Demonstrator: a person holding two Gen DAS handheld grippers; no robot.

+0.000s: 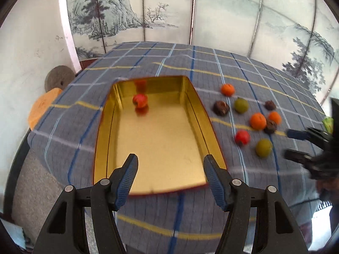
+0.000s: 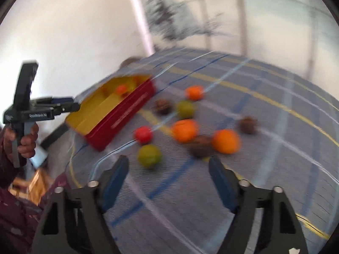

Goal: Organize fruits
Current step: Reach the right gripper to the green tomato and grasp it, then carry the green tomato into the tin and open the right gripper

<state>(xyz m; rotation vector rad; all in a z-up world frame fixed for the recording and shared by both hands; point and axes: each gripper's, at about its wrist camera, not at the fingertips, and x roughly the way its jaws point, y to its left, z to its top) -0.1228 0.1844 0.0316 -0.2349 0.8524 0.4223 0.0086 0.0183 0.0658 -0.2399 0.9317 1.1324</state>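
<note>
Left gripper (image 1: 170, 165): jaws spread wide, nothing between them, hovering over the near end of the open tin (image 1: 106, 144). Its fingers (image 1: 127, 177) are black plastic faced with ribbed blue pads. Right gripper (image 2: 168, 169): jaws likewise wide apart and empty, held above the cloth just short of the loose fruit; this view is motion-blurred.

The tin is a shallow rectangular metal box, glossy gold inside and red outside, with pale lettering along its long side that is too blurred to read. One red fruit (image 1: 140, 100) lies in it near the far wall, mirrored in the polished metal.

To the right of the tin, on the tablecloth (image 1: 148, 63), a soft grey-blue weave crossed by blue, white and yellow lines, the remaining fruit lies in a loose cluster: three smooth oranges (image 1: 257, 121), two matt olive-green round fruits (image 1: 263, 147), a second red fruit (image 1: 242, 137), and three dark brown, rough-surfaced pieces (image 1: 221, 108) whose kind cannot be told. One brown piece touches the largest orange.

Behind the table stands a folding screen (image 1: 211, 10) painted with ink-wash pines and hills.
</note>
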